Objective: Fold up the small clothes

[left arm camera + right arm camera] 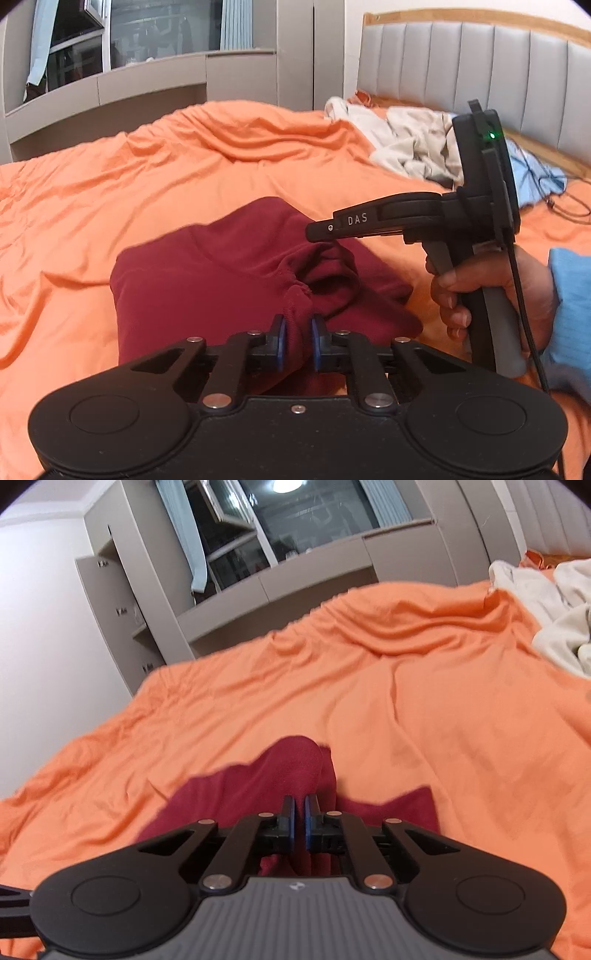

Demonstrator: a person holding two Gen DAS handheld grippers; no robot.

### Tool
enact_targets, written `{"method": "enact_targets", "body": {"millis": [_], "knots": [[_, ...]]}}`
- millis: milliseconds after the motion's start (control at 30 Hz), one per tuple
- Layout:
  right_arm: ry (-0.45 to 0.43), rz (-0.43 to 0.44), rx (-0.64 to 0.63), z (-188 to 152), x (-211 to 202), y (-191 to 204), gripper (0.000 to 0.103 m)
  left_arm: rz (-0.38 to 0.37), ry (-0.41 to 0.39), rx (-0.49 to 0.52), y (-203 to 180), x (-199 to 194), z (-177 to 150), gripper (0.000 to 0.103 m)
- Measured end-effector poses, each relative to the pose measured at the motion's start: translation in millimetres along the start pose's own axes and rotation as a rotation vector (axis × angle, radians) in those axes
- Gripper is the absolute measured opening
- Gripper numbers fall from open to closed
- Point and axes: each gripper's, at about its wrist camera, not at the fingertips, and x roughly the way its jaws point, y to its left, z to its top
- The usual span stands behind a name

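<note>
Bedroom: orange sheet (110, 192) on bed, grey padded headboard (480, 66) in wood frame, grey cabinets (122, 602) around dark window (314, 517), ceiling light reflected, white wall (44, 627).

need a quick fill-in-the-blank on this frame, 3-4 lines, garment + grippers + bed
1. The garment pinched by both grippers is dark ____ in colour.
2. It lies on a bed sheet coloured ____.
3. The left gripper is shut on a bunched fold of the ____.
4. The pile of pale clothes lies near the padded ____ of the bed.

Missing words: red; orange; garment; headboard
</note>
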Motion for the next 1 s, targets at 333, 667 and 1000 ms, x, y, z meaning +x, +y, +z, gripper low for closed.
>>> {"method": "enact_targets", "body": {"millis": [333, 667, 1000], "knots": [[0.063, -0.117, 0.111, 9.6, -22.4, -40.6, 0.006, -0.089, 0.008, 0.023, -28.7, 12.8, 9.1, 0.015], [0.093, -0.178, 0.094, 3.5, -14.7, -40.8, 0.006, -0.117, 0.046, -0.021, -38.9, 37.8, 0.4, 0.014], [0.149, -0.239, 0.073, -3.9, -13.1, -43.5, 0.006, -0.127, 0.071, 0.01, -46.3, 44.9, -8.6, 0.015]]}}
